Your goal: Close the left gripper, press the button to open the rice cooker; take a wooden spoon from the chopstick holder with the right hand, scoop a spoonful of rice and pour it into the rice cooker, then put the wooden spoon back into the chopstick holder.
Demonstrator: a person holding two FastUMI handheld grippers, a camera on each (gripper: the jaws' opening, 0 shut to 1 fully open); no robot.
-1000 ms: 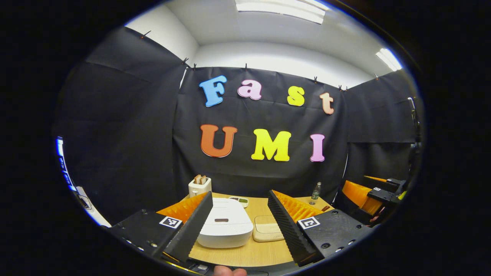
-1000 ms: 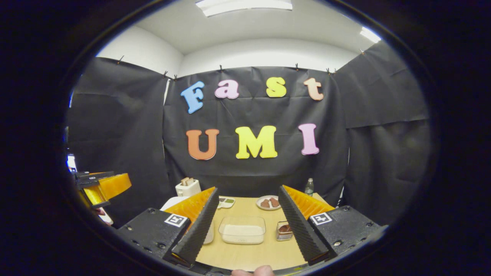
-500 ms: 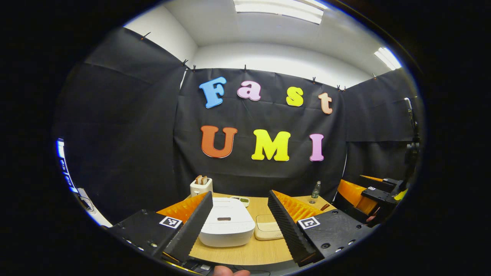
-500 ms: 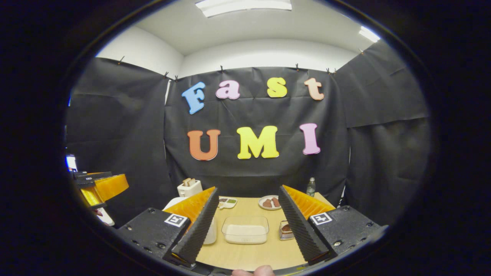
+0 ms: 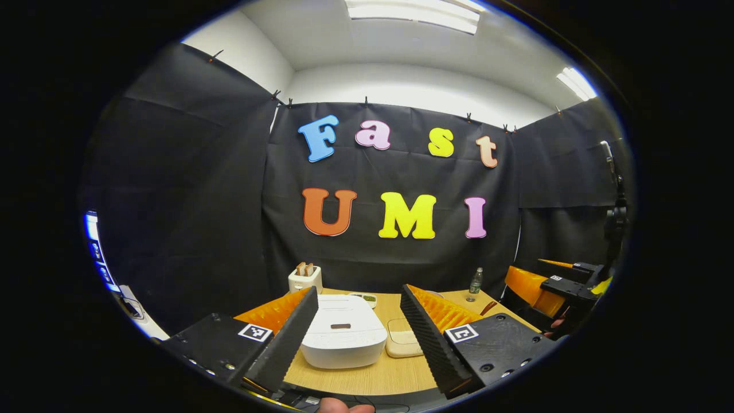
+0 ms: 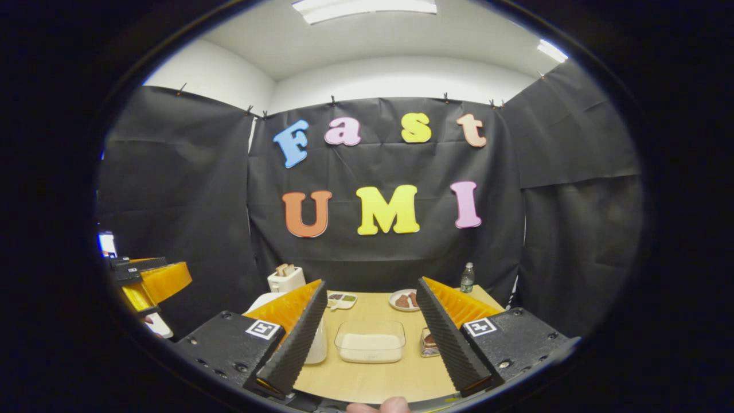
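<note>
Meanwhile the left gripper (image 5: 358, 330), jaws still wide, has drifted slightly toward the shut rice cooker (image 5: 342, 338) on the table (image 5: 373, 378), right gripper (image 6: 370, 338) open too, so nothing pressed yet.

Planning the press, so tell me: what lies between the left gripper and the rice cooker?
Nothing. In the left gripper view, the open left gripper frames the closed rice cooker, with bare table in front.
</note>
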